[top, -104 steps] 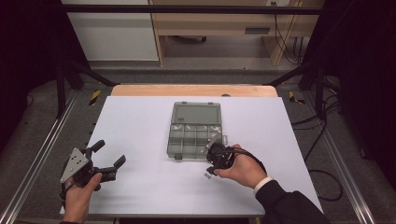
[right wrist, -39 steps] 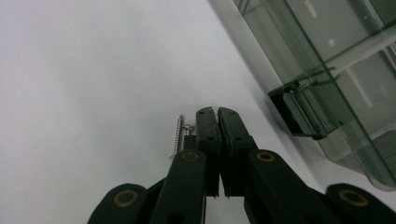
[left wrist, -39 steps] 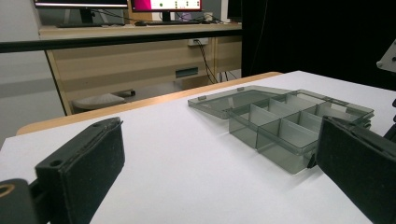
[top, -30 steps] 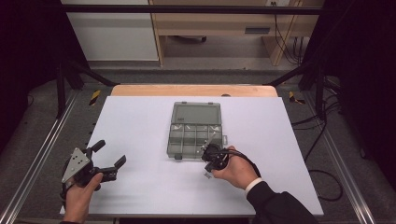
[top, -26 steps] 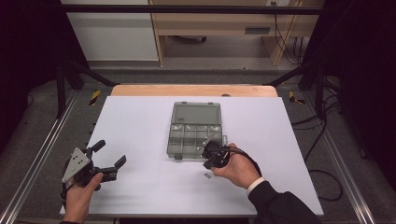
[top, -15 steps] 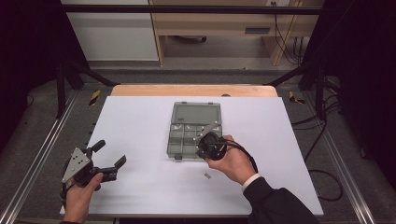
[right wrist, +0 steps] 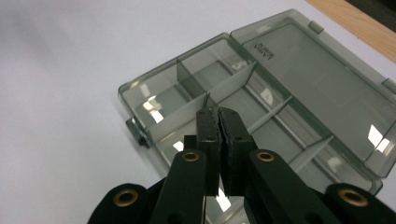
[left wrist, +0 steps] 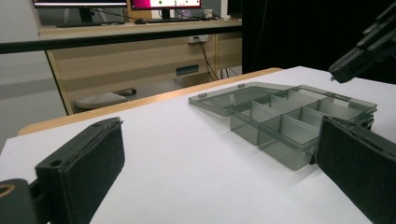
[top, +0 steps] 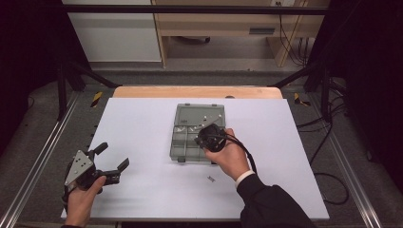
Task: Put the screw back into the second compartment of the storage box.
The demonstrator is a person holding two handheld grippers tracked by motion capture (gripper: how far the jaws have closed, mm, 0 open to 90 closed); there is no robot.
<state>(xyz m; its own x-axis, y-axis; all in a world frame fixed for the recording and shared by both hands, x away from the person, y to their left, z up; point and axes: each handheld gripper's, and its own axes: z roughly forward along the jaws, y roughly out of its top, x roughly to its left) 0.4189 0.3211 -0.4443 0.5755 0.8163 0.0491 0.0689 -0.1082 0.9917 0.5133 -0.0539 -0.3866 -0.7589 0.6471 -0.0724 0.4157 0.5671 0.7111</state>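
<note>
A smoky clear compartment box (top: 190, 151) lies open in the middle of the white table (top: 142, 123), its lid (top: 199, 115) folded flat behind it. My right gripper (top: 201, 139) hovers over the box's compartments. In the right gripper view the jaws (right wrist: 217, 113) are pressed together, and a thin metal pin (right wrist: 207, 99) sticks out at their tip above a divider of the box (right wrist: 154, 100). My left gripper (top: 111, 156) rests open and empty near the table's front left; between its jaws (left wrist: 219, 172) I see the box (left wrist: 289, 122) farther off.
A small metal part (top: 210, 178) lies on the table just in front of the box, beside the right forearm. Black frame rails run along both sides of the table. The other gripper (left wrist: 369, 42) shows at the upper right of the left gripper view.
The right gripper rose from the table just in front of the box and moved forward over its compartments. The left gripper stayed where it was.
</note>
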